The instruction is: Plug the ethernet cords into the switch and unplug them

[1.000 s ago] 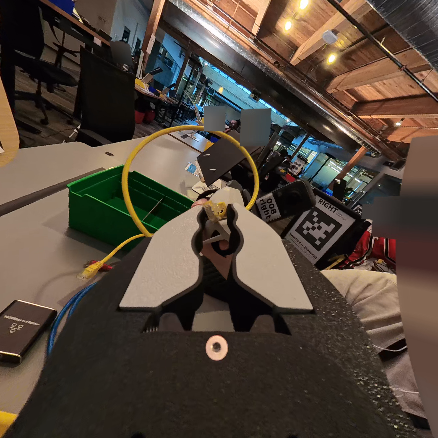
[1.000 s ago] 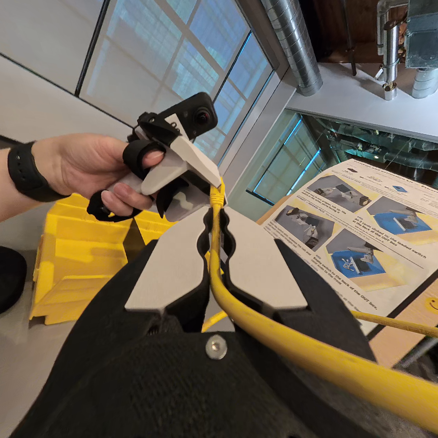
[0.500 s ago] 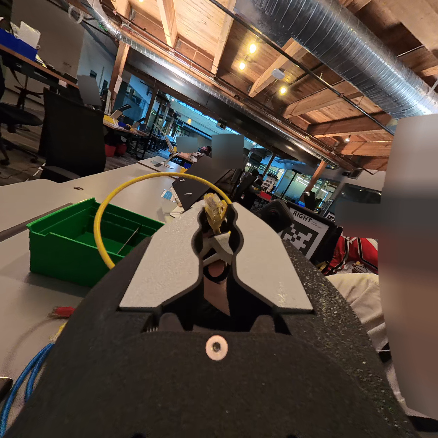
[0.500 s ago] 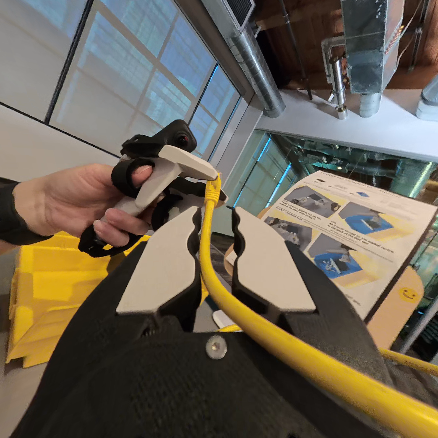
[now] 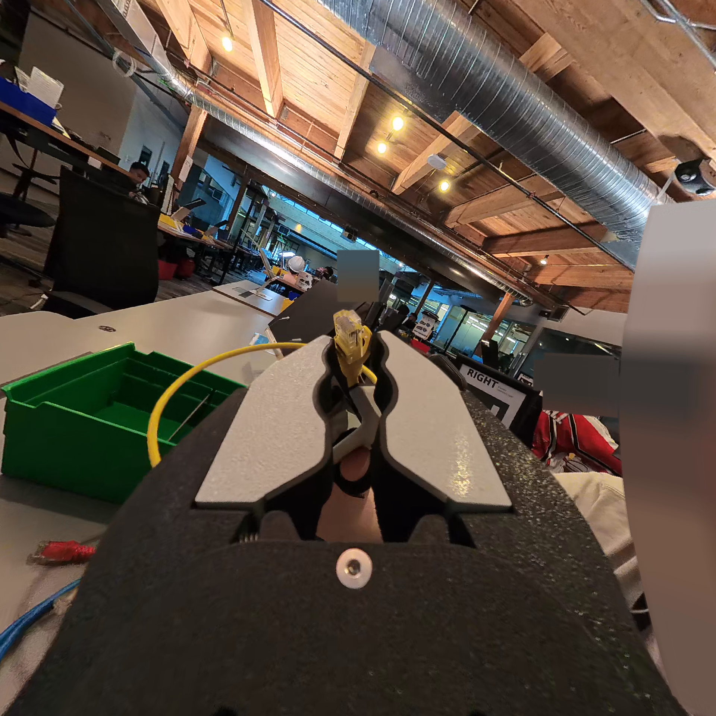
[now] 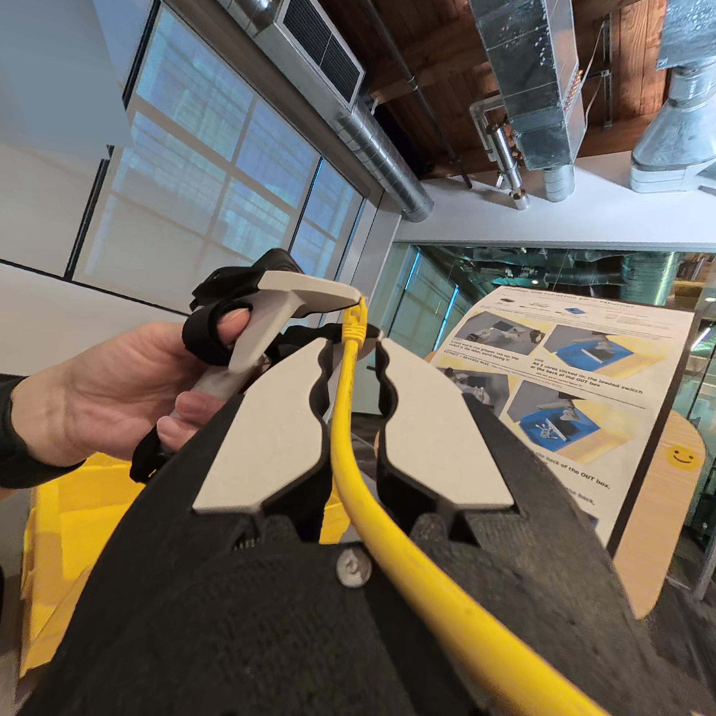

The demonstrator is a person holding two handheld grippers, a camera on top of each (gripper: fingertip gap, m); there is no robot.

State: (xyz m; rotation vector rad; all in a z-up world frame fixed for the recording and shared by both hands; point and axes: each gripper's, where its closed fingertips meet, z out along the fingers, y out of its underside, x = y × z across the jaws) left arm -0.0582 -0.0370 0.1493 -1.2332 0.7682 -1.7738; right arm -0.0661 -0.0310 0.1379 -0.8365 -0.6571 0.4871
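A yellow ethernet cord ends in a yellow plug. My left gripper is shut on the plug, which sticks up past its fingertips. The cord loops down to the left. In the right wrist view a hand holds the left gripper, clamped on the plug. My right gripper is open; the cord runs loosely between its fingers. A grey finger of the right gripper shows just behind the left one. The switch is not in view.
A green bin stands on the grey table at left. A red plug and a blue cable lie near the front. A yellow bin and an instruction poster show in the right wrist view. The grippers are tip to tip, or close to it.
My right gripper has opened and let go of the yellow cord. My left gripper keeps the plug and has tilted upward, so the table and the black box have dropped out of view.
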